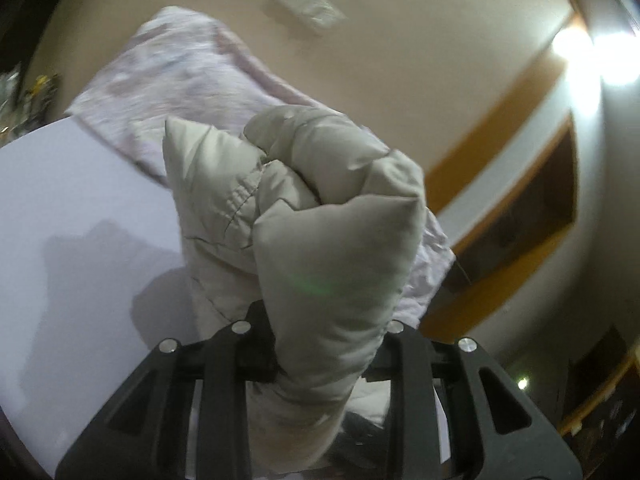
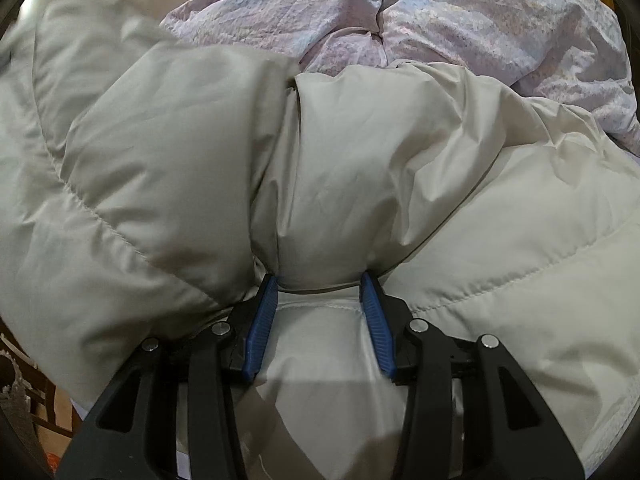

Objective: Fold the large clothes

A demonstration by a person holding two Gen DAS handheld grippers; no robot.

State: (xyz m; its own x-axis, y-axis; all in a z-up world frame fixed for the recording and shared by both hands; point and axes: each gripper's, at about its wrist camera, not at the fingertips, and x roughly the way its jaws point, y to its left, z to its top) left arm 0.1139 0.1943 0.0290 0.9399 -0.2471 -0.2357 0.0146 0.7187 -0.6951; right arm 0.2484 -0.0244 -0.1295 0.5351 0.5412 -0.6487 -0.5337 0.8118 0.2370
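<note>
Both grippers hold a puffy jacket mid-fold over the bed.

Left view: the left gripper (image 1: 320,344) clamps a bunched jacket (image 1: 320,216) end, lifted. Right view: the right gripper (image 2: 320,308), half-open, pinches a fold; it should lift level with the left.

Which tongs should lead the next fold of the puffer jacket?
Left, probably. The left tongs already clamp a bunched jacket end lifted above the white surface, free to carry over. The right tongs straddle a puffy fold low against the jacket's bulk, better as anchor.
</note>
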